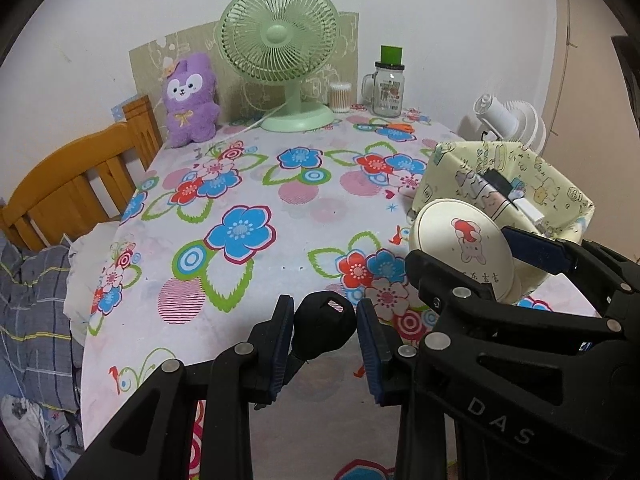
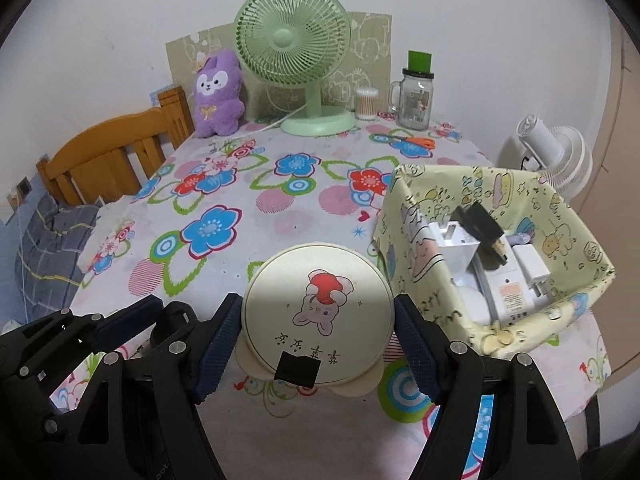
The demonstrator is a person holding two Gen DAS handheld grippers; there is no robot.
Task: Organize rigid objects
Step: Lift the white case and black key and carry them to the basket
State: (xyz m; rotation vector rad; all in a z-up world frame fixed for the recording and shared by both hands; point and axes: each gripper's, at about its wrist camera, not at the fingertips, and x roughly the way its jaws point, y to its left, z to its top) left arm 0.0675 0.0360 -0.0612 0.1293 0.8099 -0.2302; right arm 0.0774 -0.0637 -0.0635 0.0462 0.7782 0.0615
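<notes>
Right wrist view: round cream disc [image 2: 318, 312] with rabbit print, clamped edge to edge between the right gripper [image 2: 318, 344] pads, held above the table [image 2: 280, 208]. Fabric bin [image 2: 560, 216], just ahead and right of that gripper, already holds white and black items. Left wrist view: left gripper [image 1: 324, 340] clenched on a small black object [image 1: 324, 326], beside the other tool. Step in hand, judged: carrying both pieces to the bin. Next move calls for bringing the disc over the rim, then letting go.
</notes>
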